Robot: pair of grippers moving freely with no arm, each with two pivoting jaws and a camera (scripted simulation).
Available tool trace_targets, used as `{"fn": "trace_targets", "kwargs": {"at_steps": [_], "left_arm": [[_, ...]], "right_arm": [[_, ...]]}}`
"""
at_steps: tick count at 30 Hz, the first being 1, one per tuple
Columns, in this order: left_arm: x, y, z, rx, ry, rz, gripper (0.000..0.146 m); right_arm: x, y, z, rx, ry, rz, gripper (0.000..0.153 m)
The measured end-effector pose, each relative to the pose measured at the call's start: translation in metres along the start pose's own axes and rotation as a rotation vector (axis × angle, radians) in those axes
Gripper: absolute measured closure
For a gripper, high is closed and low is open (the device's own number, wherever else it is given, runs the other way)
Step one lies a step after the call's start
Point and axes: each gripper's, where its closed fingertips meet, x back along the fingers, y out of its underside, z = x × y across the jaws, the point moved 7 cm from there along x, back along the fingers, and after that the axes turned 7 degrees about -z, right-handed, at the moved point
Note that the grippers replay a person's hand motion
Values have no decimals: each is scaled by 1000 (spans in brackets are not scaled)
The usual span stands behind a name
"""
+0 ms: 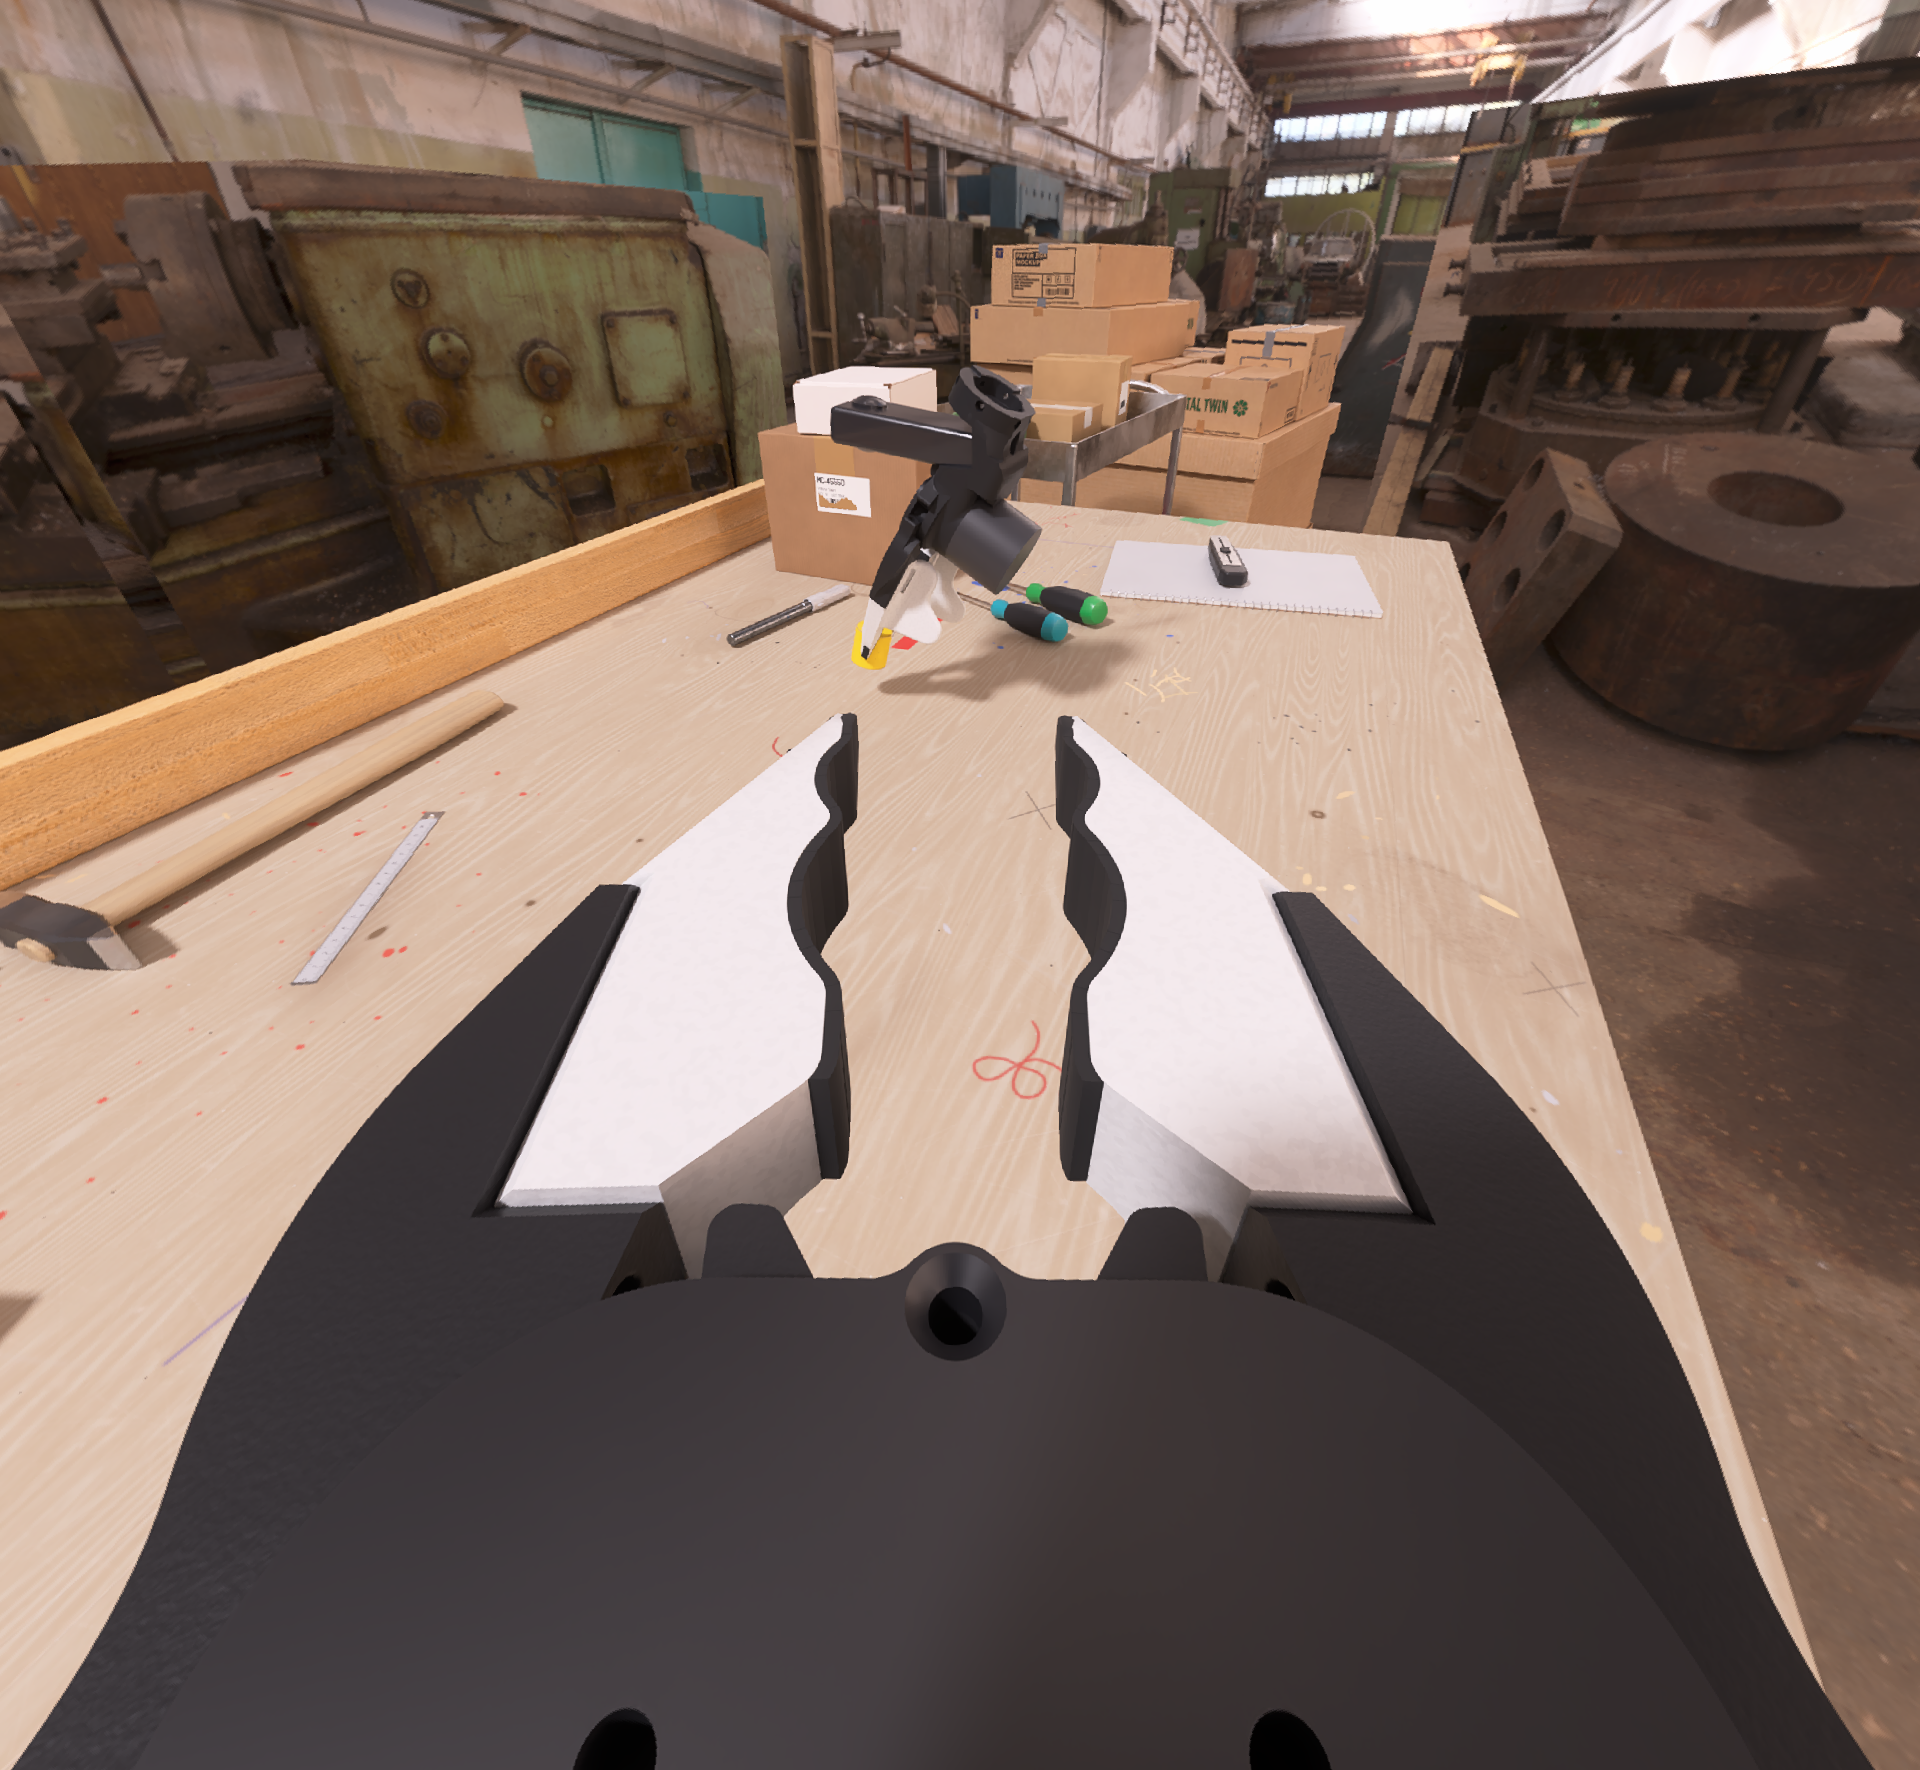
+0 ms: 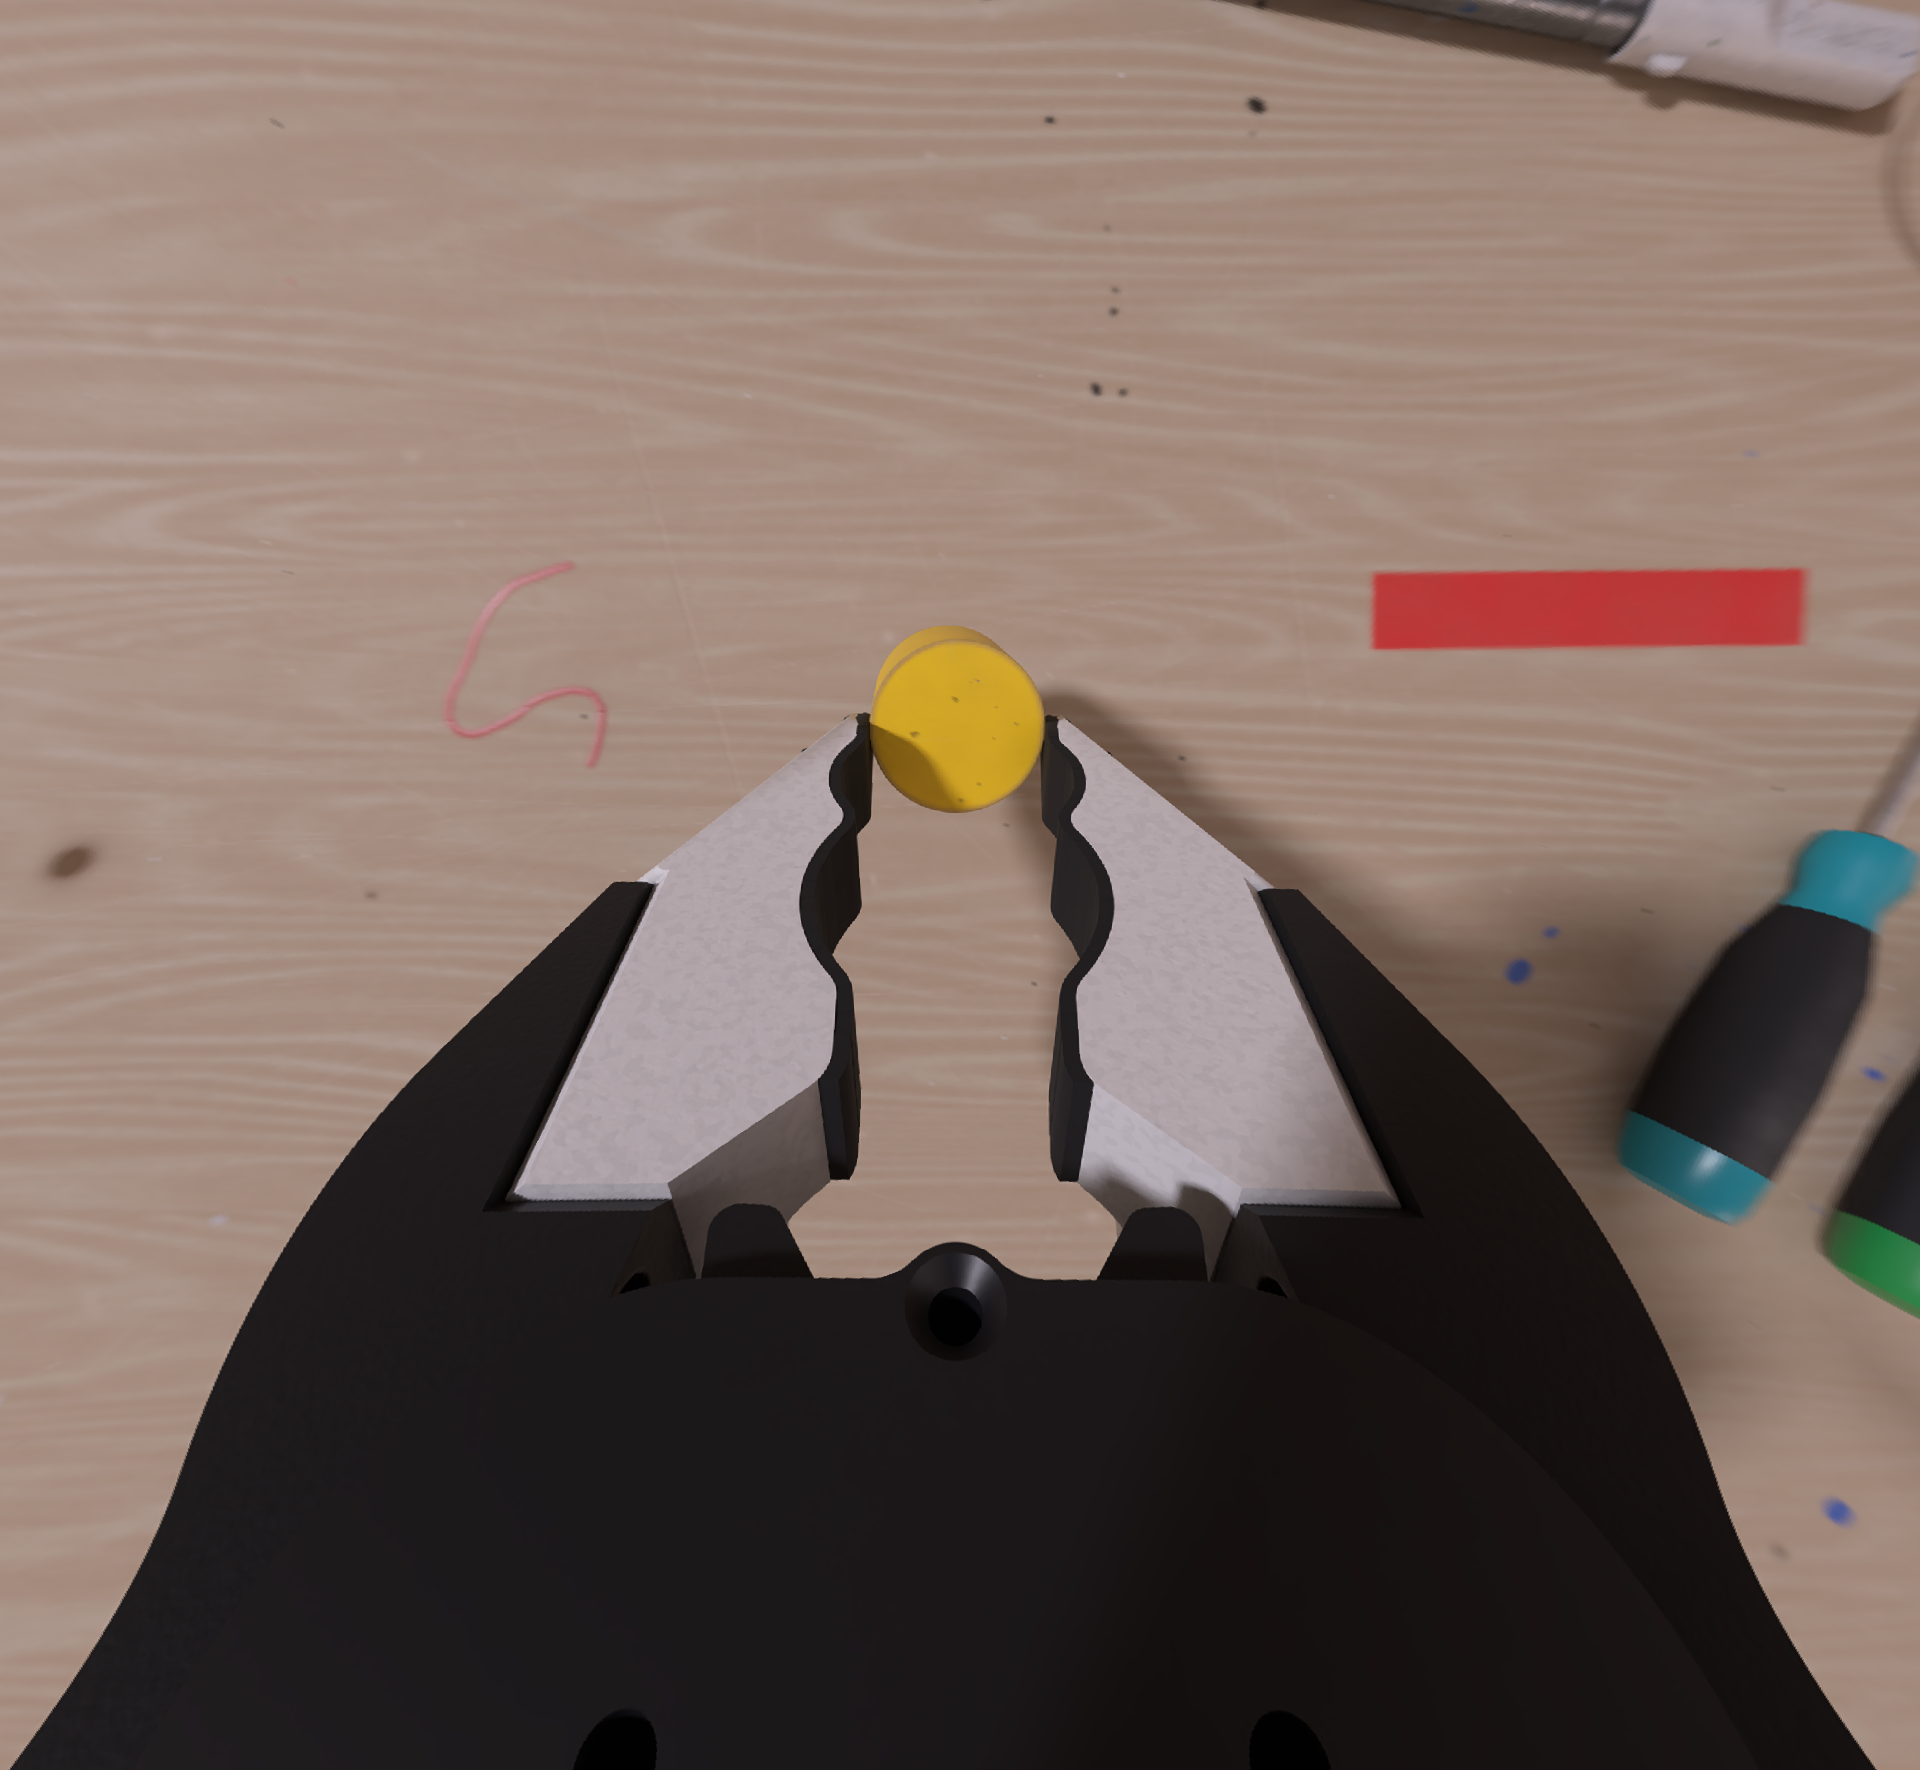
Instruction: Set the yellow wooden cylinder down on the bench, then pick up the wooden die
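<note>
My right gripper (image 2: 956, 728) points down at the bench (image 2: 416, 266) and is shut on the yellow wooden cylinder (image 2: 956, 718), which sits between its fingertips. In the left wrist view the right gripper (image 1: 878, 640) shows far off, tilted down, with the cylinder (image 1: 871, 650) at or just above the bench top (image 1: 1299, 837). My left gripper (image 1: 956, 733) is open and empty, low over the bench and pointing toward the right gripper. No wooden die shows in either view.
A hammer (image 1: 260, 827) and steel ruler (image 1: 369, 894) lie left, beside a wooden beam (image 1: 364, 660). Two screwdrivers (image 1: 1049, 614), a metal rod (image 1: 784, 619), a notebook (image 1: 1242, 582) and a cardboard box (image 1: 842, 515) lie beyond the cylinder. The bench edge (image 1: 1538, 889) runs along the right. Red tape (image 2: 1588, 608) lies nearby.
</note>
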Motion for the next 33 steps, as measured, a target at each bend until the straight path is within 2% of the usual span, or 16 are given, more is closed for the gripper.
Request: {"fn": "trace_targets", "kwargs": {"at_steps": [5,18,33], "left_arm": [[0,0,1,-3,3,1,108],[0,-1,3,-7,8,2,109],[2,-1,1,-6,3,7,109]], "right_arm": [[-2,6,2,56,130,-31,120],[-20,19,2,114,137,-263,120],[-24,13,0,150,156,-235,120]]}}
